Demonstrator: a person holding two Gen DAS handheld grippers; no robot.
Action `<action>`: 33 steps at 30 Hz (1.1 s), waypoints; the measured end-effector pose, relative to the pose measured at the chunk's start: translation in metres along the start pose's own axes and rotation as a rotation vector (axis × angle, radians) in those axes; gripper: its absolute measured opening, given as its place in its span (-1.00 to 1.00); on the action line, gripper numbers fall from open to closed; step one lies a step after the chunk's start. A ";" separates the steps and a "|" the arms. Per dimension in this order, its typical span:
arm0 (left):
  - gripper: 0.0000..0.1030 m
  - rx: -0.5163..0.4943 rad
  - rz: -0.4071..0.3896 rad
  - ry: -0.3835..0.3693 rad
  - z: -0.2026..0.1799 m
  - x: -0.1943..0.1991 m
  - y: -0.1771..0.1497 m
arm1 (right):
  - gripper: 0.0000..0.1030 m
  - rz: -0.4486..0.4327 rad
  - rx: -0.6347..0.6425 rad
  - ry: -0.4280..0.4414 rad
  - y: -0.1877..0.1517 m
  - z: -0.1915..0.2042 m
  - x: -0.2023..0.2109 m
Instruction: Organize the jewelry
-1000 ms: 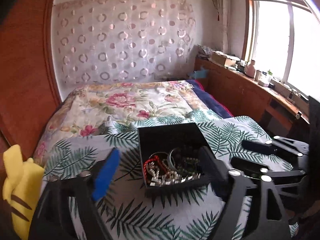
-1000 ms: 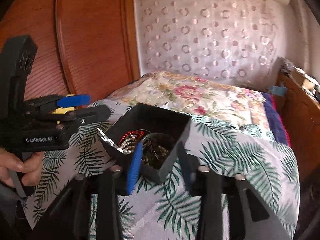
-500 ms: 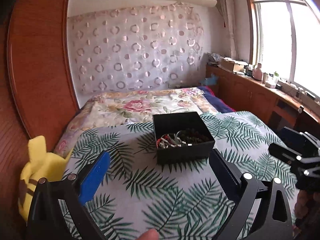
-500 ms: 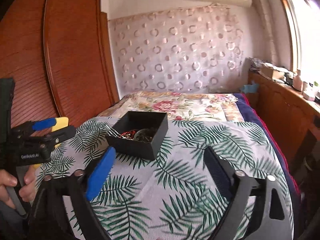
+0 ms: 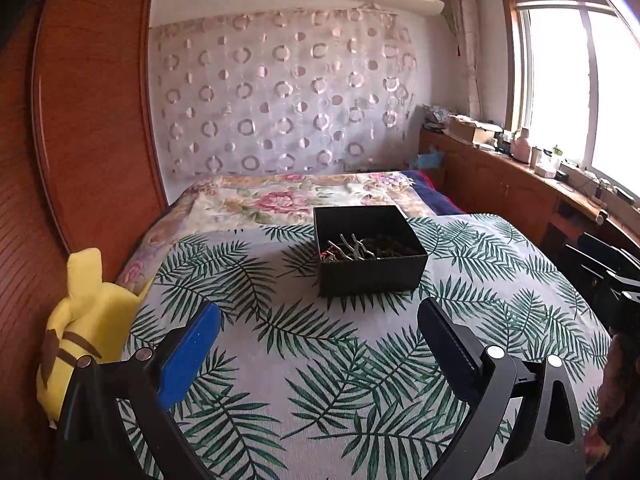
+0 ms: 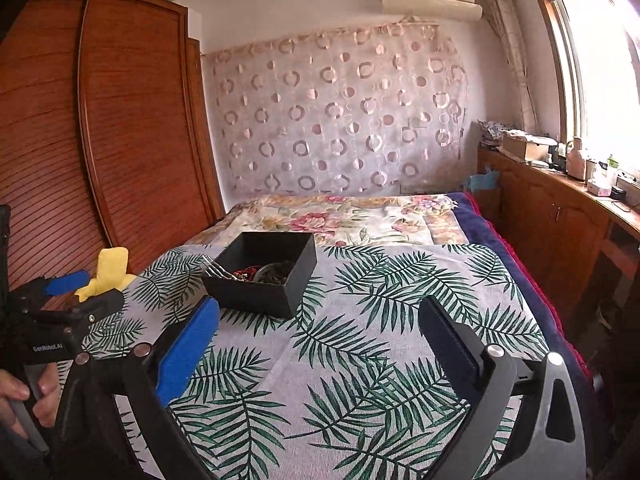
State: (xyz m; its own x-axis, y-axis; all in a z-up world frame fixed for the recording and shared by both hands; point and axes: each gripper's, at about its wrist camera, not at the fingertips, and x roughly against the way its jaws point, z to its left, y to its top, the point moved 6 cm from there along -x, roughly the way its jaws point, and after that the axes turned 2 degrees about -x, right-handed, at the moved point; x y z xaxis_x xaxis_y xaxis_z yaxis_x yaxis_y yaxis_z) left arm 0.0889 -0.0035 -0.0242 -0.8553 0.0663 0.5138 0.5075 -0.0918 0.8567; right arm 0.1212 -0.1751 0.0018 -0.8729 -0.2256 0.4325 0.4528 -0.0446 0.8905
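A black open box (image 5: 370,276) stands on the palm-leaf cloth (image 5: 320,360) on the bed. It holds a tangle of jewelry (image 5: 362,248): beaded bracelets, a red piece and silver metal pieces. The box also shows in the right wrist view (image 6: 260,276), with the jewelry (image 6: 260,272) inside. My left gripper (image 5: 318,334) is open and empty, well short of the box. My right gripper (image 6: 318,334) is open and empty, to the box's right and nearer. The left gripper also shows in the right wrist view (image 6: 80,292), at the left edge.
A yellow plush toy (image 5: 86,320) lies at the bed's left edge beside the wooden wardrobe (image 5: 80,120). A floral quilt (image 5: 288,196) lies behind the box. A wooden cabinet (image 6: 560,216) with clutter runs under the window at right.
Both grippers have pulled back from the box and opened wide. The box now sits farther away in both views. The box has not moved on the cloth.
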 end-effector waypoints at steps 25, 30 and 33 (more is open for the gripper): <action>0.85 -0.002 -0.002 0.005 -0.003 -0.001 -0.004 | 0.95 -0.001 0.000 -0.009 -0.002 0.000 0.007; 0.85 0.001 -0.004 0.001 -0.003 -0.001 -0.004 | 0.95 0.001 -0.002 -0.011 -0.004 -0.001 0.006; 0.85 0.002 -0.005 0.000 -0.002 -0.001 -0.004 | 0.95 0.001 -0.001 -0.013 -0.004 -0.001 0.006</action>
State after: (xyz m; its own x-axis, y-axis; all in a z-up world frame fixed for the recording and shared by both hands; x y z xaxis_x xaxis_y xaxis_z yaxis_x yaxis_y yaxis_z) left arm 0.0875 -0.0056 -0.0278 -0.8580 0.0666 0.5093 0.5032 -0.0892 0.8595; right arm 0.1141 -0.1774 0.0007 -0.8746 -0.2133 0.4355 0.4542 -0.0456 0.8897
